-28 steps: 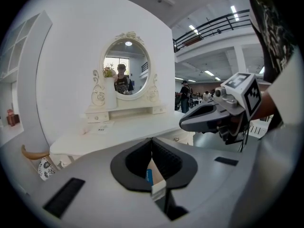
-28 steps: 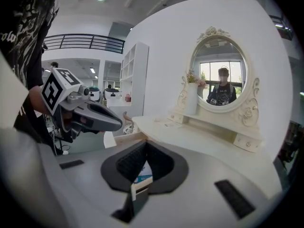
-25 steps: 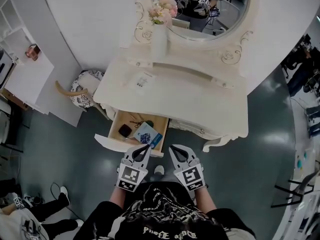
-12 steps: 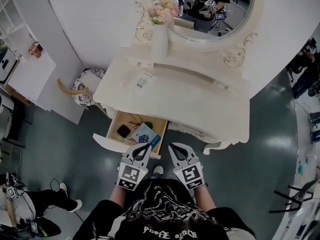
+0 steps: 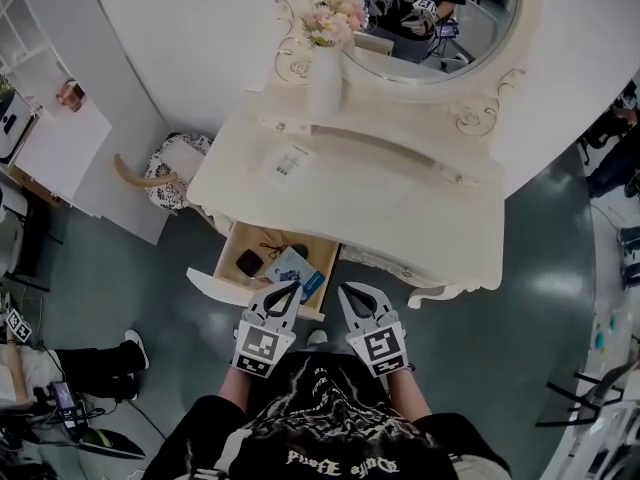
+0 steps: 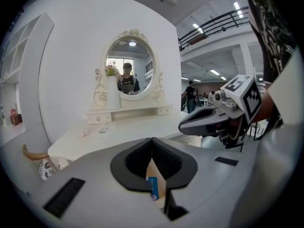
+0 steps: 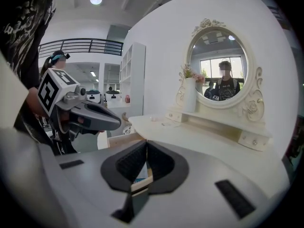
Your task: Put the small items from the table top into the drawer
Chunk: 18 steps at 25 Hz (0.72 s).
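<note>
The white dressing table (image 5: 400, 203) has its left drawer (image 5: 222, 285) pulled out. In the drawer lie a black item (image 5: 249, 262), a blue-and-white booklet (image 5: 297, 267) and a thin dark cord (image 5: 272, 247). A small white printed packet (image 5: 287, 161) lies on the table top at the left. My left gripper (image 5: 290, 287) hangs just in front of the drawer's front edge, shut and empty. My right gripper (image 5: 346, 291) is beside it, also shut with nothing between its fingers. In the left gripper view the jaws (image 6: 152, 139) meet; in the right gripper view (image 7: 146, 142) too.
A white vase of flowers (image 5: 324, 73) and an oval mirror (image 5: 425, 18) stand at the back of the table. A patterned stool (image 5: 168, 173) sits left of the table, next to a white shelf unit (image 5: 60, 143). A person's legs (image 5: 90, 363) lie on the floor at lower left.
Both grippers have stayed in place in front of the drawer, still shut. The head view has shifted slightly, and the person at the lower left has moved.
</note>
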### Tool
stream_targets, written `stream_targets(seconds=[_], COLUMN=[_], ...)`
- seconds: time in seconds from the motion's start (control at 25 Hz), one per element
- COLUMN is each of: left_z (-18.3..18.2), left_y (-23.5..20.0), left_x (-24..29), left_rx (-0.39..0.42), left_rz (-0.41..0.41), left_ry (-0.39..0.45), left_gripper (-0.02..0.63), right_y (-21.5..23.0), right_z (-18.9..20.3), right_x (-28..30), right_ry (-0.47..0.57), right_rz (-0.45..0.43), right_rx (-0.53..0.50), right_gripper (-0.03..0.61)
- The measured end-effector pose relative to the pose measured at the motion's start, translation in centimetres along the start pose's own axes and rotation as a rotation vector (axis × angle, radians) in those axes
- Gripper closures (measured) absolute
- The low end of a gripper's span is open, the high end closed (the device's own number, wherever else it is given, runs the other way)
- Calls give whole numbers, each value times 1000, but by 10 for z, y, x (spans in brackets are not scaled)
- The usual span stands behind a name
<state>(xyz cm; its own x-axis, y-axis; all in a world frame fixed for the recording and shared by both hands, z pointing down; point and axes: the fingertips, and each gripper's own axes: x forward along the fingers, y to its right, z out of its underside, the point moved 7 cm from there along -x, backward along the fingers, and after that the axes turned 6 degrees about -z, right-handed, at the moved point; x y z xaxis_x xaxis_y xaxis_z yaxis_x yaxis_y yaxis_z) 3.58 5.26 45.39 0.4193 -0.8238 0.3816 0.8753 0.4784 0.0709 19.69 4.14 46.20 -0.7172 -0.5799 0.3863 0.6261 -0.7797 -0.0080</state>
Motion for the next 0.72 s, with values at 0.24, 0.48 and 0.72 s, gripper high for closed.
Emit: stream_targets(seconds=[0.24, 0.48, 0.72], left_z=[-1, 5, 3], left_y=[-24, -56, -90], left_x=[8, 7, 12], left_rx=[-17, -29, -12], left_rz=[-8, -23, -13], left_ry=[-4, -23, -31], left_gripper=[598, 598, 598], right_y=[7, 9, 8], right_z=[-8, -21, -33], right_x=[20, 47, 72], right_ry=[-22, -30, -39], right_rz=[-1, 15, 45], right_rx=[15, 30, 42], right_gripper=[566, 566, 565])
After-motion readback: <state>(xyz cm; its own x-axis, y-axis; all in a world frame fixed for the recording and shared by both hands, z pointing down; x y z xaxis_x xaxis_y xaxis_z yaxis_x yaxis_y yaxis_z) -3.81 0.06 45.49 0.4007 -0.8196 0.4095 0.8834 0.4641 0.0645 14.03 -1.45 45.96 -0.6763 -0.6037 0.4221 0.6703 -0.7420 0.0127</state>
